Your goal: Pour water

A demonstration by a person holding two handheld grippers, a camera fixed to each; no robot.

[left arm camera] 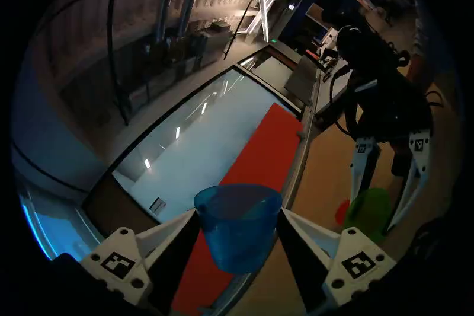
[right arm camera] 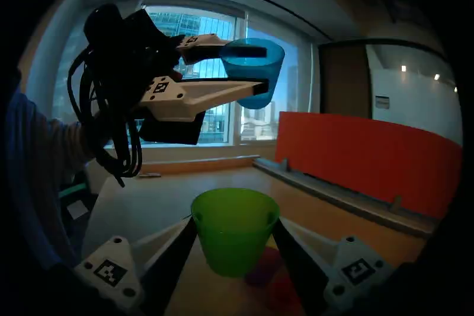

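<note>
A translucent blue cup (left arm camera: 238,236) sits between the fingers of my left gripper (left arm camera: 238,221), which is shut on its sides. In the right gripper view that blue cup (right arm camera: 252,73) hangs upright in the left gripper (right arm camera: 260,69), high above the table and beyond the green cup. My right gripper (right arm camera: 235,227) is shut on a green cup (right arm camera: 235,239), rim up, low over the wooden table (right arm camera: 178,197). In the left gripper view the right gripper (left arm camera: 373,212) carries the green cup (left arm camera: 370,209) at lower right. I cannot tell whether either cup holds water.
An orange partition (right arm camera: 367,156) runs along the table's far side on a grey rail (right arm camera: 332,194). Big windows (right arm camera: 201,67) stand behind. Small red and pink objects (right arm camera: 275,283) lie on the table under the green cup. A sleeved arm (right arm camera: 35,162) and cables (right arm camera: 118,138) are at left.
</note>
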